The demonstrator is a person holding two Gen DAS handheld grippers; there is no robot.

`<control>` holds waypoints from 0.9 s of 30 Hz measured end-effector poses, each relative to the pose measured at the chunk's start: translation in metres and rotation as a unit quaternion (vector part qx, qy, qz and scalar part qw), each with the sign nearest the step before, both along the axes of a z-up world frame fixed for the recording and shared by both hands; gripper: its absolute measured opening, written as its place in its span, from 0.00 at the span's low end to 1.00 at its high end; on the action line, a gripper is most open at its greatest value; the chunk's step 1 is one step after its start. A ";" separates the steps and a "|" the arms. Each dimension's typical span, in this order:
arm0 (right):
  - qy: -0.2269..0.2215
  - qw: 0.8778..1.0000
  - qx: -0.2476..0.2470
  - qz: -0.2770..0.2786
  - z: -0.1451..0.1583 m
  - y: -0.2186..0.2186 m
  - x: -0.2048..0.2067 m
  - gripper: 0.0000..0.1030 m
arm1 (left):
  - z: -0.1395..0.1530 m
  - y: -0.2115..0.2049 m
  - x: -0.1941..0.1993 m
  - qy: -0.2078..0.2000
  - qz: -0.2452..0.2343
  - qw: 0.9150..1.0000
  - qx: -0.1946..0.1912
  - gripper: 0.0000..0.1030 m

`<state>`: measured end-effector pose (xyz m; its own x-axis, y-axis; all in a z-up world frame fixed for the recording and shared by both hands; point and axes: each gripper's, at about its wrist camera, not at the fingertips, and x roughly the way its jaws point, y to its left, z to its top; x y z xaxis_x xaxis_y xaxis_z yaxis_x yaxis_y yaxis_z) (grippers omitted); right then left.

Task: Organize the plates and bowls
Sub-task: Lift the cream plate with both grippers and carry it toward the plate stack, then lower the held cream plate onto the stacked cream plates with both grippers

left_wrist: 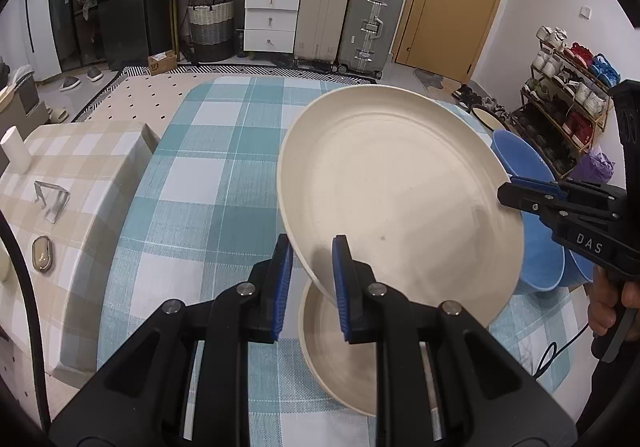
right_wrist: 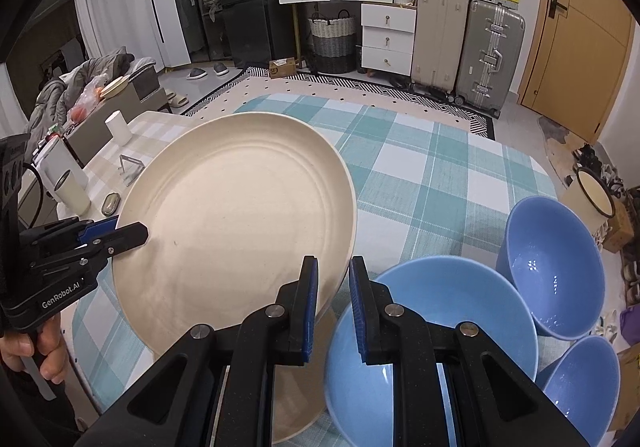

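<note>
Plate held up by two grippers

Rim of the cream plate [left_wrist: 400, 199] is pinched by the left gripper [left_wrist: 310, 283] and right gripper [right_wrist: 333, 301], above a second plate [left_wrist: 336, 359]; blue bowls [right_wrist: 556, 267] sit just beside. If one pinch is loosened, it could be dropped.

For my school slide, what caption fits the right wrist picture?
Both grippers hold a cream plate beside blue bowls.

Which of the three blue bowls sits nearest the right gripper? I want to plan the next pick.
The large blue bowl directly under the right gripper, beside the lifted cream plate. The other two bowls are smaller and farther right.
</note>
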<state>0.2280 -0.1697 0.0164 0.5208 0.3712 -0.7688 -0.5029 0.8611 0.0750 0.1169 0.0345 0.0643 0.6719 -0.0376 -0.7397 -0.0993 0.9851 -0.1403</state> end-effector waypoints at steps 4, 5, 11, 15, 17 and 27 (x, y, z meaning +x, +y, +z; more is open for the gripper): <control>0.001 1.000 0.004 0.000 -0.004 -0.001 -0.012 0.16 | -0.003 -0.001 -0.009 0.000 -0.001 1.000 0.003 0.15; 0.001 1.000 0.005 0.001 -0.005 -0.002 -0.015 0.16 | -0.003 -0.001 -0.011 -0.001 -0.001 1.000 0.002 0.15; 0.000 1.000 0.011 0.003 -0.011 -0.004 -0.030 0.16 | -0.004 -0.001 -0.014 -0.001 -0.001 1.000 0.002 0.16; -0.001 1.000 0.014 0.003 -0.010 -0.004 -0.039 0.16 | -0.007 -0.002 -0.025 0.001 -0.002 1.000 0.004 0.16; -0.006 1.000 0.016 0.003 -0.009 -0.004 -0.045 0.16 | -0.009 -0.002 -0.030 0.002 -0.002 1.000 0.004 0.16; -0.006 1.000 0.026 0.005 -0.014 -0.006 -0.060 0.16 | -0.020 -0.002 -0.045 0.010 -0.009 1.000 0.006 0.16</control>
<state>0.1683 -0.1761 0.0020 0.5257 0.4159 -0.7421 -0.5118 0.8514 0.1147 0.0720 0.0324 0.0439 0.6570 -0.0403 -0.7528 -0.0839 0.9885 -0.1262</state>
